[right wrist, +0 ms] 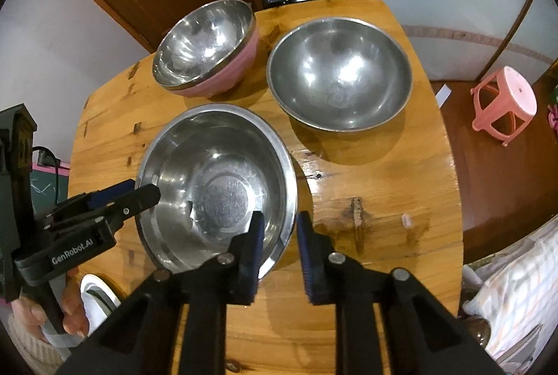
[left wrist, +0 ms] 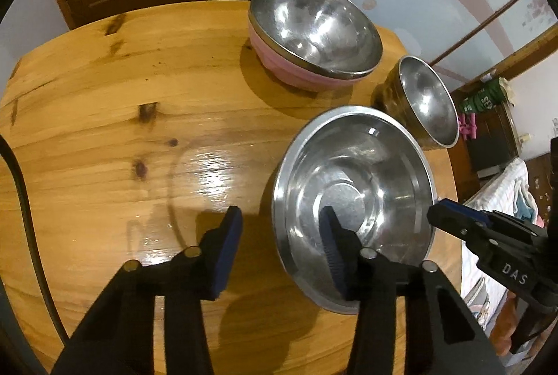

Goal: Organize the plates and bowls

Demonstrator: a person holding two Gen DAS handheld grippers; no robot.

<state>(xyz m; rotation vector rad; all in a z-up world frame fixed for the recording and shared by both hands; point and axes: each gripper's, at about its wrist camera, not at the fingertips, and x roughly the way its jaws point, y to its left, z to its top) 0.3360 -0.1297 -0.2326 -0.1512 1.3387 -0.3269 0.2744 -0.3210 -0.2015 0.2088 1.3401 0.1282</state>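
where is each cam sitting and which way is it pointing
Left wrist: on the left gripper, looking forward and down across the table; its own open fingers straddle the wide steel bowl rim.
Right wrist: on the right gripper, facing likewise, fingers straddling that bowl's opposite rim.
Shared: the wide bowl, pink-sided bowl, each other's gripper.

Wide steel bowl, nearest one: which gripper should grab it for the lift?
Right, probably. The right gripper straddles the wide steel bowl at its rim with a narrow gap, one finger inside and one outside. The left gripper also straddles the rim but gapes much wider.
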